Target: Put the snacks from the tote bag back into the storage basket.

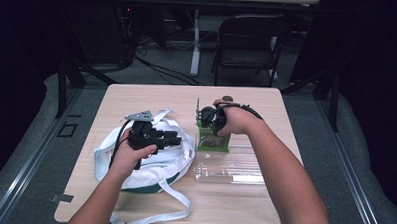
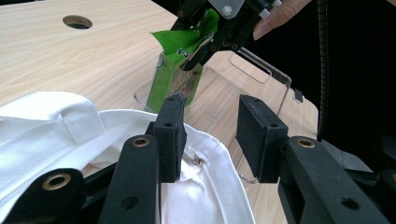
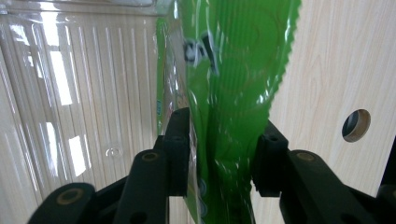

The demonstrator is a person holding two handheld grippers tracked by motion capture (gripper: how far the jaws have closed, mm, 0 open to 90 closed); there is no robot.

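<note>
A white cloth bag point(image 1: 149, 165) with long straps lies on the left of the wooden table point(image 1: 152, 98). My left gripper point(image 1: 178, 140) hovers over its right rim, jaws apart. In the left gripper view the white bag point(image 2: 46, 121) runs under the left gripper point(image 2: 215, 130), and the left pad point(image 2: 170, 133) sits at the hem with nothing pinched. A green snack packet point(image 1: 213, 141) stands upright at the left end of a clear plastic rack point(image 1: 234, 171). My right gripper point(image 1: 208, 118) points down over it. The green packet point(image 3: 233, 70) hangs between the right gripper point(image 3: 222, 149) pads, which are not pressing it.
One bag strap point(image 1: 158, 215) trails over the table's front edge. A round hole point(image 3: 356, 125) in the tabletop lies just beyond the packet. A dark folding chair point(image 1: 249, 43) and a table leg stand behind the far edge. Bare wood stretches along the far side.
</note>
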